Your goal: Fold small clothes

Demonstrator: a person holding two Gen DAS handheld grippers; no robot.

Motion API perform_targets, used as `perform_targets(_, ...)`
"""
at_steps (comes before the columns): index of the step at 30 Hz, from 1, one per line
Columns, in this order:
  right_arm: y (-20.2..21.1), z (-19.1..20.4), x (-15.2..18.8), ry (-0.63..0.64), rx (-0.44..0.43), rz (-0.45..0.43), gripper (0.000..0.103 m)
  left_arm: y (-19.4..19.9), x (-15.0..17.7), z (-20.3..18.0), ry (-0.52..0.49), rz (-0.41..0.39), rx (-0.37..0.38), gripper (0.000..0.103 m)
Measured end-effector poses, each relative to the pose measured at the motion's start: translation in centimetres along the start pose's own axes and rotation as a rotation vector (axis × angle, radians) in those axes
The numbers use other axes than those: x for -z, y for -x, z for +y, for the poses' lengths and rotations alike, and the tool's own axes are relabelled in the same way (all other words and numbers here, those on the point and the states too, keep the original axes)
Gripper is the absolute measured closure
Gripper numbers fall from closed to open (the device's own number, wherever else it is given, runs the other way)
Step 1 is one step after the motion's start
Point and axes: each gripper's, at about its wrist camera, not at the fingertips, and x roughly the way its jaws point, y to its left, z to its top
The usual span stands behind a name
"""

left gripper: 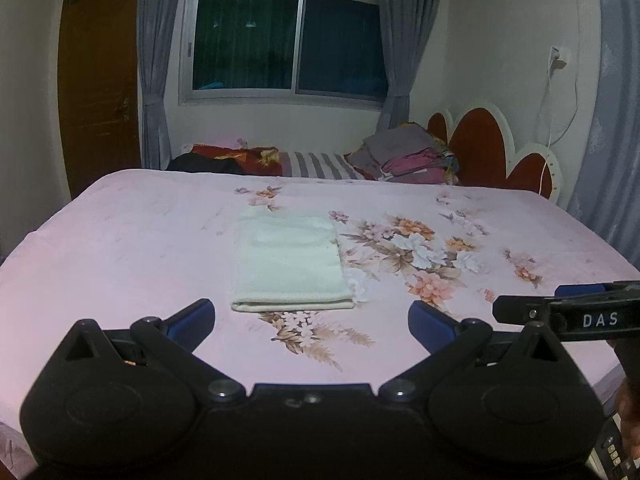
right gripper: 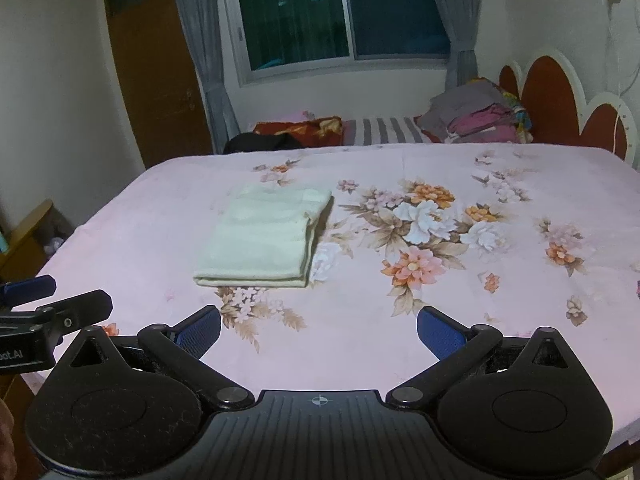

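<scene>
**Folded cloth lies on the bed, both grippers empty**

The left gripper (left gripper: 311, 320) hovers with jaws spread wide, just short of the folded cream cloth (left gripper: 290, 262) on the floral bedsheet (left gripper: 460, 320). The right gripper (right gripper: 319, 330) gapes wide too, gripping nothing.

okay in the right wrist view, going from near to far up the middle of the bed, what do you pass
right gripper → folded cream cloth → far edge of the pink floral bedsheet → striped bedding → window
</scene>
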Motion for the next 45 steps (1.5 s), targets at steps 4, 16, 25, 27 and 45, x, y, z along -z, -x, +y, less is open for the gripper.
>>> perform_targets(4, 0.5, 0.0, 0.0, 0.006, 0.002, -0.009, 0.000, 0.2, -0.1, 0.0, 0.002, -0.007, 0.004, 0.000)
perform_targets(16, 0.3, 0.5, -0.1, 0.015, -0.002, -0.006, 0.000, 0.2, -0.1, 0.1, 0.000, -0.014, 0.000, 0.000)
perform_targets(25, -0.1, 0.5, -0.3, 0.023, -0.003, -0.008, 0.000, 0.3, -0.2, 0.7, 0.003, -0.016, -0.006, 0.000)
perform_targets(27, -0.1, 0.4, -0.3, 0.025, -0.003, -0.009, 0.000, 0.3, -0.2, 0.7, 0.001, -0.017, -0.005, 0.000)
perform_targets(45, 0.3, -0.2, -0.5, 0.027, 0.001, -0.013, 0.000, 0.4, -0.4, 1.0, -0.007, -0.022, 0.004, 0.000)
